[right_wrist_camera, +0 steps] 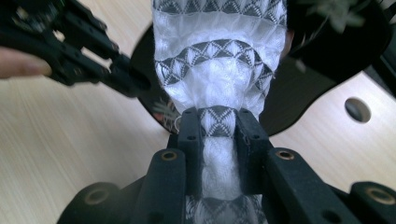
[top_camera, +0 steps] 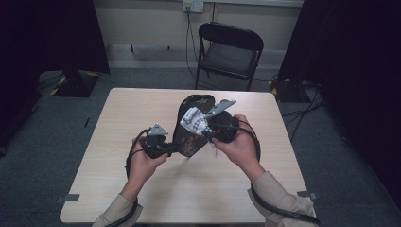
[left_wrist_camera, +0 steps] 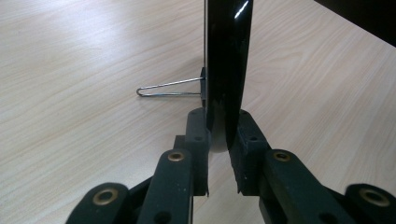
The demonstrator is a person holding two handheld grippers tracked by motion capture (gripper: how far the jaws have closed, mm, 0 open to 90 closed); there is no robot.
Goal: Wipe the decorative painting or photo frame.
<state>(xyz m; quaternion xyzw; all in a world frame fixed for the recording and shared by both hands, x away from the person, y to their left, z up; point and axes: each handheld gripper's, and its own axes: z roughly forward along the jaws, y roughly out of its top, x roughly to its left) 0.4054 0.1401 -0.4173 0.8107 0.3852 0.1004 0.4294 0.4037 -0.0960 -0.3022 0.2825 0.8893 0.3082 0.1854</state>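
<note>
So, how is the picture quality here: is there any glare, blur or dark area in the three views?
High view: dim, with black corners; the table is evenly lit. Left gripper view: a bright glare streak on the glossy black plate clamped by the left gripper; the wood is sharp. Right gripper view: the white patterned cloth in the right gripper is overexposed and soft.

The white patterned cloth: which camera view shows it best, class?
The right gripper view: the white patterned cloth is close up there, pinched in the right hand-held gripper. The high view shows it small. The left gripper view offers nothing of it.
</note>
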